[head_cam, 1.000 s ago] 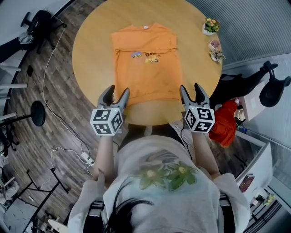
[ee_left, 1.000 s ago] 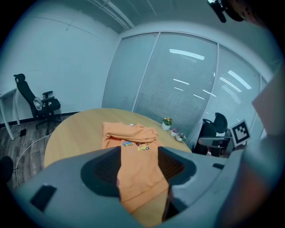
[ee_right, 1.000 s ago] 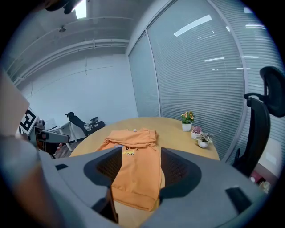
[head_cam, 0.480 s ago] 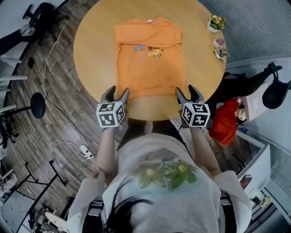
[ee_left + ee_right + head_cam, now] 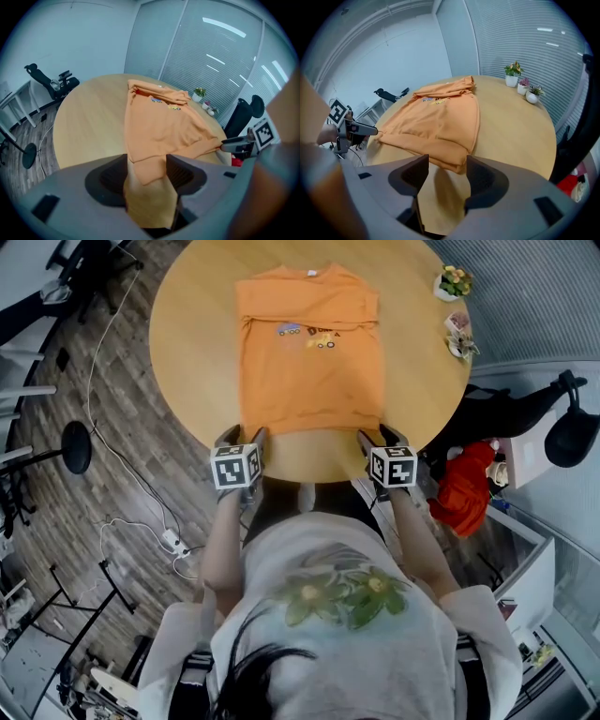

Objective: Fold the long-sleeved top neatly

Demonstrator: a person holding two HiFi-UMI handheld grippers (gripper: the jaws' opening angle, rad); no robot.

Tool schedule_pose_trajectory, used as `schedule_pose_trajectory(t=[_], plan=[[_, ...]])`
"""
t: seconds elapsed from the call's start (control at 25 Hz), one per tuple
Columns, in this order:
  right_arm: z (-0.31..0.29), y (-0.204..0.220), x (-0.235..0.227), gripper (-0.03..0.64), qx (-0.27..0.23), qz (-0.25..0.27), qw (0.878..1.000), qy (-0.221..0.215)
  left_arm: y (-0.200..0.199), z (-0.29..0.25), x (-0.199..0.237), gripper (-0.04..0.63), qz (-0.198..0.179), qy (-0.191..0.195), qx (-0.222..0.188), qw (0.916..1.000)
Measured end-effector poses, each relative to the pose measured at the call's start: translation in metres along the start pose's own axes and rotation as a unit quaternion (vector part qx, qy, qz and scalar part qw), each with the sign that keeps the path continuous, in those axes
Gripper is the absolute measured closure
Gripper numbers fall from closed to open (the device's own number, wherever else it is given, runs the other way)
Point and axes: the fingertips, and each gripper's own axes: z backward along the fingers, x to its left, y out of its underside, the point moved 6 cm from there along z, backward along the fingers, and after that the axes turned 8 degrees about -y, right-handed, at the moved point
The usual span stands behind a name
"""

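An orange long-sleeved top [image 5: 309, 352] lies flat on the round wooden table [image 5: 187, 334], sleeves tucked in, neck at the far side, a small car print on the chest. My left gripper [image 5: 242, 434] sits at the near left hem corner. In the left gripper view its jaws [image 5: 146, 161] stand wide apart with that corner of the top [image 5: 159, 122] lying loose between them. My right gripper [image 5: 380, 433] is at the near right hem corner, also open, and the folded corner of the top [image 5: 436, 122] reaches in between its jaws [image 5: 446, 161].
Small potted plants [image 5: 455, 282] and another pot [image 5: 459, 334] stand at the table's far right edge, also seen as plants [image 5: 513, 75]. A black office chair [image 5: 562, 418] and a red bag [image 5: 464, 488] are to the right. A round stand base [image 5: 75, 446] and cables lie on the floor at left.
Both grippers have come down and forward from above the table's near edge to the top's near hem corners. The jaws stayed open. The top has not moved.
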Motion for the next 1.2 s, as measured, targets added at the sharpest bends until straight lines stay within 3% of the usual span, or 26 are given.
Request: schedule_pose_trajectory(t=[0.32, 0.36, 0.4, 0.48, 0.56, 0.68, 0.8, 1.04, 1.2], plan=[[-0.013, 0.009, -0.011, 0.359, 0.014, -0.015, 1.000, 0.014, 0.018, -0.013, -0.001, 0.356, 0.003, -0.004, 0.038, 0.9993], [-0.014, 0.009, -0.011, 0.399, 0.015, -0.015, 1.000, 0.018, 0.019, -0.013, -0.001, 0.361, 0.009, 0.000, 0.040, 0.9992], [-0.014, 0.008, -0.011, 0.476, 0.014, -0.014, 1.000, 0.023, 0.019, -0.013, -0.001, 0.375, 0.014, 0.005, 0.042, 0.9990], [-0.013, 0.007, -0.012, 0.549, 0.009, -0.010, 0.999, 0.032, 0.021, -0.014, 0.000, 0.418, 0.018, 0.008, 0.046, 0.9987], [-0.011, 0.005, -0.012, 0.568, 0.006, -0.012, 0.999, 0.033, 0.021, -0.013, 0.003, 0.527, 0.018, 0.001, 0.049, 0.9986], [-0.003, 0.003, -0.013, 0.573, -0.003, -0.020, 0.999, 0.027, 0.019, -0.007, 0.004, 0.559, 0.023, 0.003, 0.049, 0.9985], [0.012, -0.005, -0.011, 0.574, -0.024, -0.021, 0.999, 0.026, 0.011, 0.003, 0.004, 0.566, 0.015, 0.011, 0.037, 0.9992], [0.042, -0.038, -0.004, 0.575, -0.083, -0.012, 0.996, 0.030, -0.020, 0.026, -0.003, 0.568, -0.043, 0.011, -0.012, 0.9989], [0.060, -0.062, 0.000, 0.575, -0.119, -0.013, 0.992, 0.040, -0.047, 0.046, -0.004, 0.568, -0.053, 0.015, -0.054, 0.9970]])
